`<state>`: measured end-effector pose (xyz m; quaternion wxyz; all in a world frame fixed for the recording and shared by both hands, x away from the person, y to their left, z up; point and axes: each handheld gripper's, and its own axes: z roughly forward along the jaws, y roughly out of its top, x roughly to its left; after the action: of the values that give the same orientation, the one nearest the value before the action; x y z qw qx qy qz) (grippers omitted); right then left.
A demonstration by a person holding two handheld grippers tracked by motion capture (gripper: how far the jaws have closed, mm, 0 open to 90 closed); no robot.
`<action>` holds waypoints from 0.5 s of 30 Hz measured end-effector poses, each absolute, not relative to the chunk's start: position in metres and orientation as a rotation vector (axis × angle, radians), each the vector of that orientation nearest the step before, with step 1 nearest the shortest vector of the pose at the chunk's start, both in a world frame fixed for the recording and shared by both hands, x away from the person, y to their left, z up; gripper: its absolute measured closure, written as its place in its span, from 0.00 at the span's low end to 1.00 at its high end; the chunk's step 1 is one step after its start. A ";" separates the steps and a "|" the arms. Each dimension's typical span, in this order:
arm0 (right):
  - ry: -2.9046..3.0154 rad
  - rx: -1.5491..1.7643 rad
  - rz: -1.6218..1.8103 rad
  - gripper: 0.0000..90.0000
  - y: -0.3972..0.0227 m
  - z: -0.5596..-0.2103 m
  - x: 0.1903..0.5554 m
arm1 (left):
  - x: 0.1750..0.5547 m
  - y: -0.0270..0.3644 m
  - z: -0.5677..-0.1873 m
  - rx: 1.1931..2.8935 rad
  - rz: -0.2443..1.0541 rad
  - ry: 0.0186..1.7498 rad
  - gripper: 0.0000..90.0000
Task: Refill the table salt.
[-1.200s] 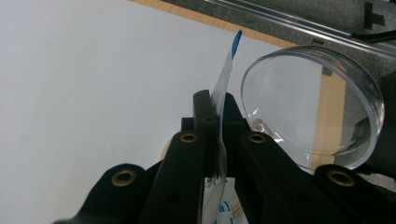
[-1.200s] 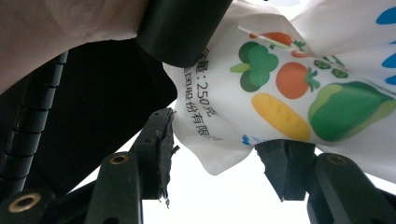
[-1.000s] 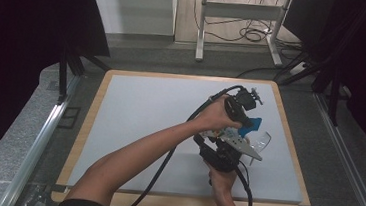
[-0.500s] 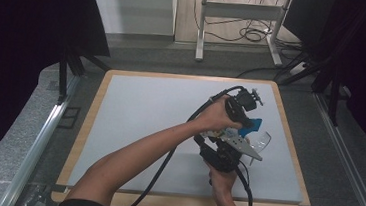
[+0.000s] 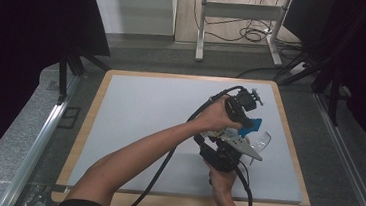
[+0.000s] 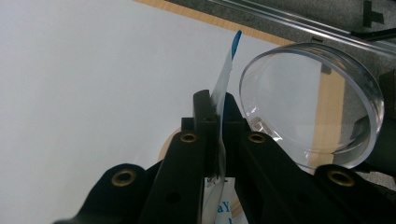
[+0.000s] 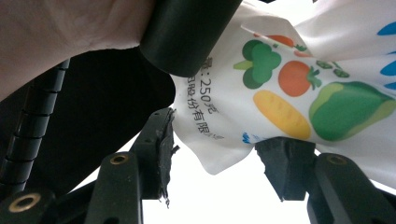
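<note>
The left tongs (image 6: 218, 112) are clenched on the thin top edge of a printed pouch (image 7: 280, 88), whose blue corner sticks up just beyond their tips. The right tongs (image 7: 215, 154) stand half apart around the pouch's lower corner; its left pad seems to touch the film, but I cannot tell whether both pads truly grip it. A clear round dish (image 6: 313, 102) lies on the bench (image 5: 144, 124) just right of the left tongs.

If the two pairs pull apart unevenly, I judge the slick film could slip from the left tongs, or tear suddenly and spill its contents beside the dish rather than into it. A swinging pouch could also knock the light dish.

The right gripper view shows the vegetable print and lettering; the left gripper view shows the pouch edge-on with the dish; the high view shows both hands close together above the bench's right part.
</note>
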<state>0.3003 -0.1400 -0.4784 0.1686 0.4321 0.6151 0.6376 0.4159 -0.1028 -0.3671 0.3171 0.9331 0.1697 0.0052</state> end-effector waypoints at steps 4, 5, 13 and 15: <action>1.747 1.224 1.814 0.53 -0.141 -0.478 0.300 | 0.416 -0.103 -0.367 2.455 0.013 0.446 1.00; 1.747 1.223 1.813 0.53 -0.141 -0.478 0.300 | 0.416 -0.103 -0.367 2.456 0.013 0.446 1.00; 1.744 1.219 1.814 0.53 -0.140 -0.477 0.300 | 0.416 -0.103 -0.367 2.457 0.016 0.448 1.00; 1.745 1.216 1.813 0.53 -0.140 -0.477 0.300 | 0.415 -0.103 -0.366 2.457 0.015 0.447 1.00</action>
<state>0.3000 -0.1404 -0.4767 0.1726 0.4285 0.6150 0.6391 0.4154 -0.1026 -0.3663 0.3167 0.9332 0.1698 0.0059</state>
